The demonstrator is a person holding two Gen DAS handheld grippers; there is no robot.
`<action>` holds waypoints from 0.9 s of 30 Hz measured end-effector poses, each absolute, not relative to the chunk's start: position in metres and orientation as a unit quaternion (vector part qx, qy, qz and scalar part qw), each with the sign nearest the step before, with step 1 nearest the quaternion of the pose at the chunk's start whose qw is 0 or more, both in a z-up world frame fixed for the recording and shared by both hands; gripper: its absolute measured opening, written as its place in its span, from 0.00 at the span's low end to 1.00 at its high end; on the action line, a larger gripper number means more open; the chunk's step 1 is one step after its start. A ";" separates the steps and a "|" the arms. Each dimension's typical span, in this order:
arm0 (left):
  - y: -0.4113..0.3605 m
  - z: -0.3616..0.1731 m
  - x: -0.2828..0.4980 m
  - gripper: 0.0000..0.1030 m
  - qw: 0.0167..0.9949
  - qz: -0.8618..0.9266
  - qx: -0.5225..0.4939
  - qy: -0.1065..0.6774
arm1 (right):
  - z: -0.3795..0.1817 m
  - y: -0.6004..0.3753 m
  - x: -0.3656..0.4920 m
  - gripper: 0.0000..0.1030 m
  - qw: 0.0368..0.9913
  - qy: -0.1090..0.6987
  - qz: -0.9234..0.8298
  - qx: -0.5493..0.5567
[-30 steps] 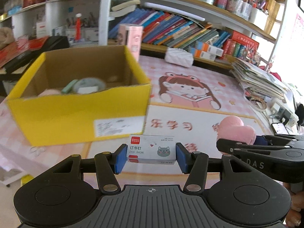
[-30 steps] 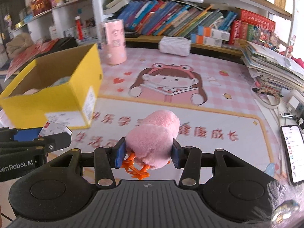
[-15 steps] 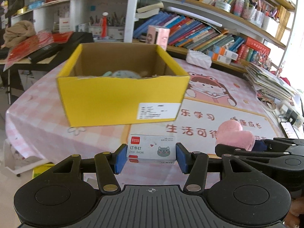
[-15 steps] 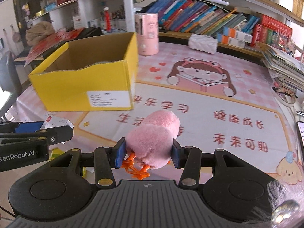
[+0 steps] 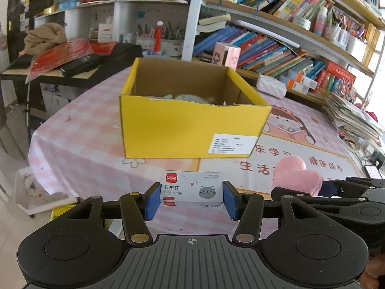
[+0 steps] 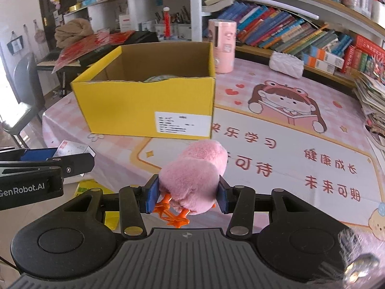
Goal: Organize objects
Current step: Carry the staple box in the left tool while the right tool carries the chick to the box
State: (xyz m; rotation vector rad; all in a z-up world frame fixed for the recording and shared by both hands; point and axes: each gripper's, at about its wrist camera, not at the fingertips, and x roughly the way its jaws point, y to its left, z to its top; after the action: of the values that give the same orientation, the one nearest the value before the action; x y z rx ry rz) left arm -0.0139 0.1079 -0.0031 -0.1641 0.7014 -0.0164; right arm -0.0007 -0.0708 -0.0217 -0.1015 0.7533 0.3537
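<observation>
Left wrist view is showing your left gripper (image 5: 191, 201) clamping the staple box (image 5: 191, 187) and your right gripper (image 6: 187, 198) squeezing the plush (image 6: 196, 179) short of the yellow box (image 5: 192, 125), so you should be lifting both clear of its near wall before parting either jaws.

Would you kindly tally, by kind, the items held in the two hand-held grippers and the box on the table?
Staple boxes: 1, staple box in left hand-held gripper
Plush toys: 1, pink plush toy in right hand-held gripper
Cardboard boxes: 1, yellow box
Total: 3
</observation>
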 end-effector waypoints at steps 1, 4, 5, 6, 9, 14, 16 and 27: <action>0.110 -0.003 -0.014 0.51 0.936 -0.007 -0.081 0.342 | -0.021 -0.069 -0.001 0.43 0.913 0.365 0.173 -0.051; 0.115 -0.003 -0.015 0.51 0.936 -0.005 -0.084 0.341 | -0.021 -0.063 -0.001 0.43 0.913 0.363 0.176 -0.055; 0.116 -0.003 -0.015 0.51 0.937 -0.004 -0.085 0.340 | -0.021 -0.061 -0.001 0.43 0.913 0.363 0.177 -0.057; 0.118 -0.003 -0.015 0.51 0.937 -0.004 -0.086 0.339 | -0.020 -0.060 -0.001 0.43 0.913 0.363 0.177 -0.058; 0.121 -0.002 -0.015 0.51 0.937 -0.003 -0.088 0.337 | -0.020 -0.056 -0.001 0.43 0.913 0.362 0.180 -0.063; 0.123 -0.002 -0.012 0.51 0.937 -0.005 -0.095 0.337 | -0.017 -0.050 -0.002 0.43 0.913 0.356 0.186 -0.074; 0.122 -0.003 -0.010 0.51 0.936 -0.010 -0.094 0.338 | -0.016 -0.048 -0.002 0.43 0.914 0.352 0.188 -0.079; 0.123 0.024 0.010 0.51 0.955 -0.003 -0.087 0.282 | 0.011 -0.049 0.012 0.43 0.934 0.289 0.189 -0.089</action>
State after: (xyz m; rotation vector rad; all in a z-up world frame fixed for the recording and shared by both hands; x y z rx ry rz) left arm 0.0096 0.1235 0.0240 -0.1774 0.5724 -0.0051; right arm 0.0120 -0.0487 0.0113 -0.1822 0.5920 0.3855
